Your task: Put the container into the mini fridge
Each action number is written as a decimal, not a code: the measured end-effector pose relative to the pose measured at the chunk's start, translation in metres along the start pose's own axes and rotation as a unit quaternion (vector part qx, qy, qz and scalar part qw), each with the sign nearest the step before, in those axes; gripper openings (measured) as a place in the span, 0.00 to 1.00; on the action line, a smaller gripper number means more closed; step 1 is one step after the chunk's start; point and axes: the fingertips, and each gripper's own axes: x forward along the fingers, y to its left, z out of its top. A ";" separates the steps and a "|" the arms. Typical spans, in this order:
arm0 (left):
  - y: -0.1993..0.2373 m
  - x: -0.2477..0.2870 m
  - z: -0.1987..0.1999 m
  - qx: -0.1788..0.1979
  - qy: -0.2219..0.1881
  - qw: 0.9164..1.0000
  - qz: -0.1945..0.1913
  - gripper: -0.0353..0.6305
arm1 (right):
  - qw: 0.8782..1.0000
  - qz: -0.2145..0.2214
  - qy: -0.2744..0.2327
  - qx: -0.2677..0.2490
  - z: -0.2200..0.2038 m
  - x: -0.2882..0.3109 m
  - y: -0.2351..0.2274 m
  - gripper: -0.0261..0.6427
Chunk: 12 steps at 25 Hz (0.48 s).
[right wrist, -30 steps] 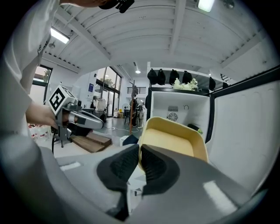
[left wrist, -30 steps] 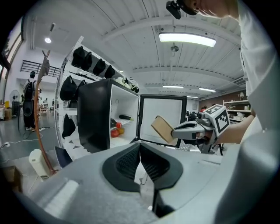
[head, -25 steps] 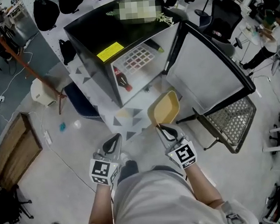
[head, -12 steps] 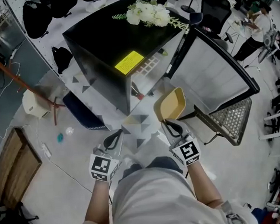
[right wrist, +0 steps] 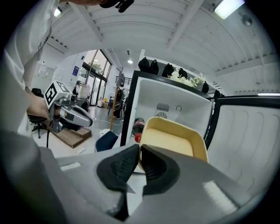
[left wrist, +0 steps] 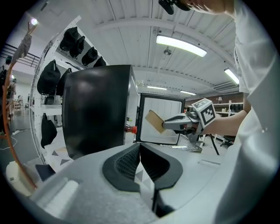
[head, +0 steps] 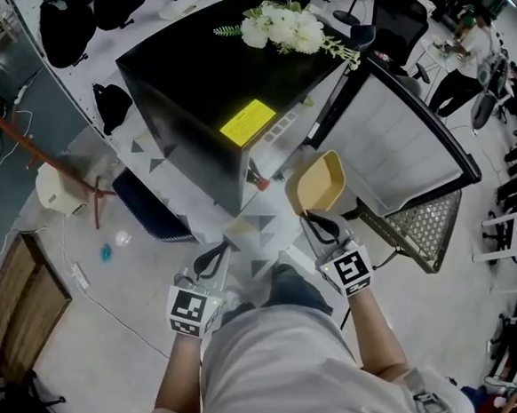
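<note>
Closest in, the left gripper (left wrist: 140,151) is clenched on nothing: its own view shows the two dark pads pressed together with only air ahead of them. It hangs low at the person's left side, well short of the fridge and taking no part in the carry

Just beside it, the right gripper (right wrist: 139,153) is grasping the yellow container (right wrist: 170,140), its pads pinched on the near rim. The container sticks straight out ahead of that gripper, open side up and roughly level, its long axis running on from the jaws toward the fridge. So it is in the air, carried by the right hand alone

Beyond its far end is the black mini fridge (head: 197,99) with its white inside showing. From the head view the opening lies ahead and a little to the left of the container, while the door (head: 405,141) stands swung wide to the right, just beside the container's right edge. A bottle (right wrist: 138,127) with a red cap lies low at the left of the compartment, near the line the container would take

I judge the coming move to be a push forward with a slight lean left, long axis first, by the right hand, which is the nearer one, keeping off the door and bottle

Farthest off, white flowers (head: 285,28) lie on the fridge top
</note>
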 end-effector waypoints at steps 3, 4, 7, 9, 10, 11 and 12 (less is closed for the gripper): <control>0.002 0.008 -0.001 -0.002 0.006 1.000 0.014 0.07 | 1.000 0.024 0.003 -0.018 -0.001 0.013 -0.009 0.07; 0.004 0.012 -0.001 -0.003 0.008 1.000 0.020 0.07 | 0.999 0.033 0.004 -0.024 -0.002 0.017 -0.012 0.07; 0.007 0.024 0.000 -0.010 0.013 0.999 0.038 0.07 | 0.997 0.058 0.008 -0.044 -0.005 0.029 -0.026 0.07; 0.009 0.031 0.001 -0.017 0.016 0.998 0.053 0.07 | 0.995 0.080 0.012 -0.054 -0.008 0.037 -0.035 0.07; 0.009 0.035 0.002 -0.020 0.018 0.998 0.062 0.07 | 0.994 0.093 0.012 -0.061 -0.008 0.042 -0.040 0.07; 0.010 0.038 0.003 -0.023 0.020 0.997 0.071 0.07 | 0.992 0.106 0.011 -0.069 -0.009 0.047 -0.044 0.07; 0.010 0.042 0.003 -0.025 0.022 0.996 0.079 0.07 | 0.990 0.119 0.010 -0.078 -0.009 0.051 -0.049 0.07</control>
